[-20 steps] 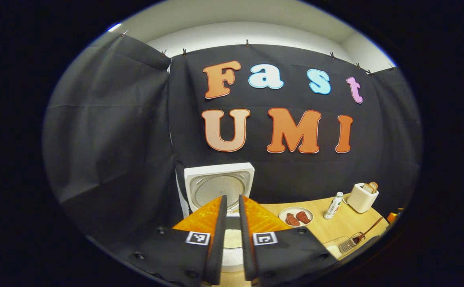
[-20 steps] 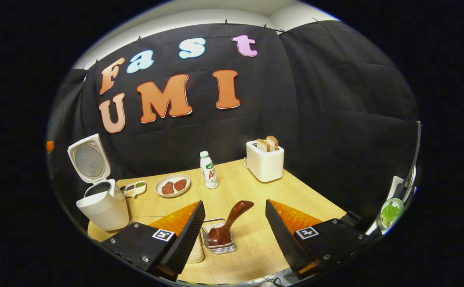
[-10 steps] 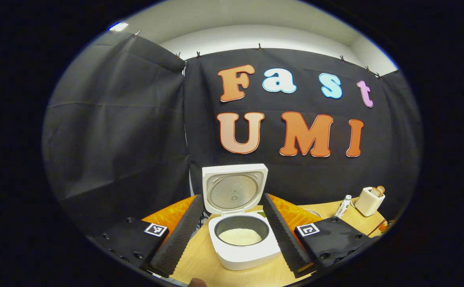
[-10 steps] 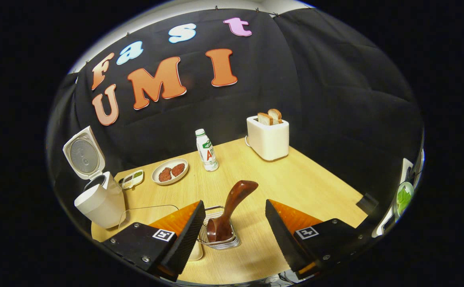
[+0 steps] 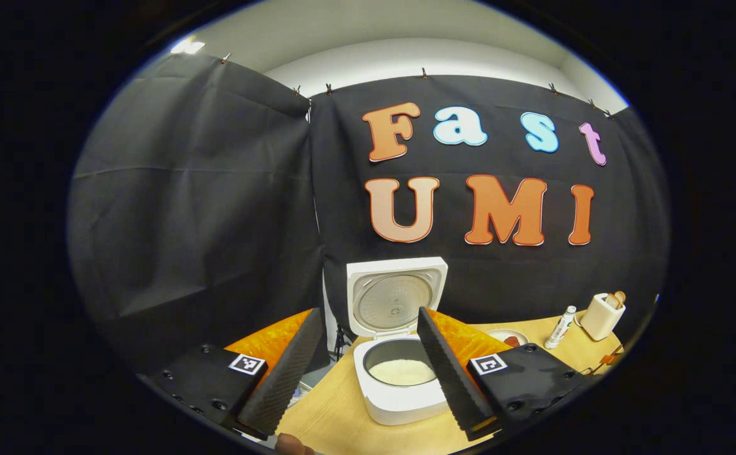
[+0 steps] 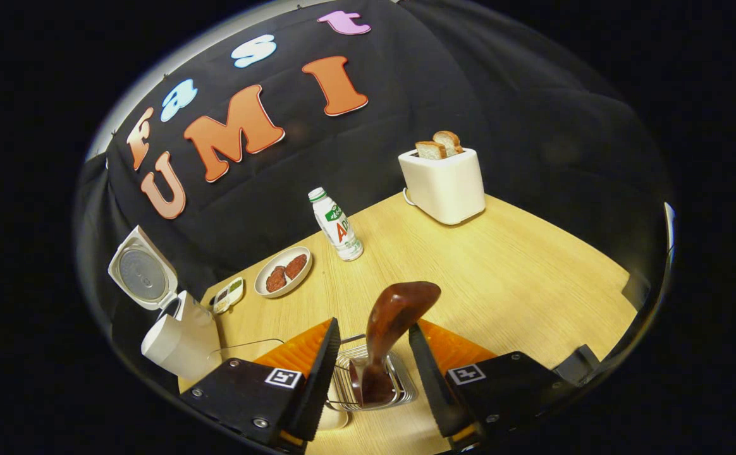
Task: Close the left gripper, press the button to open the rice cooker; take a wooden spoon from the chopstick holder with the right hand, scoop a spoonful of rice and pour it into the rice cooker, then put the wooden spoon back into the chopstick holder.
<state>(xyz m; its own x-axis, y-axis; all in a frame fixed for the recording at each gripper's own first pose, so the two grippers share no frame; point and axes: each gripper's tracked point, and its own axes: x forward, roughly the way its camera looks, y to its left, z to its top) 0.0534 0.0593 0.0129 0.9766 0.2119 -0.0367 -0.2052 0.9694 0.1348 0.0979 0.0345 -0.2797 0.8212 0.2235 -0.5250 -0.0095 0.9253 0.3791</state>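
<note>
The white rice cooker point(image 5: 399, 395) stands with its lid point(image 5: 396, 302) up and rice point(image 5: 403, 373) in the pot. My left gripper point(image 5: 368, 311) is open, held back from the cooker and touching nothing. In the right gripper view the cooker point(image 6: 178, 341) sits at the far left of the table. The dark wooden spoon point(image 6: 396, 313) stands in a wire chopstick holder point(image 6: 399, 392). My right gripper point(image 6: 373, 325) is open with its fingers either side of the spoon's handle, close but not pressing. A clear container point(image 6: 241, 346) is partly hidden behind its left finger.
On the wooden table point(image 6: 520, 278) stand a white toaster point(image 6: 444, 183) with bread, a small bottle point(image 6: 339, 224), a plate of meat point(image 6: 282, 272) and a small sauce dish point(image 6: 227, 294). The black cloth wall runs close behind the cooker.
The left gripper went from shut to open and drew back from the cooker. The right gripper came down around the spoon's handle and its fingers narrowed.
</note>
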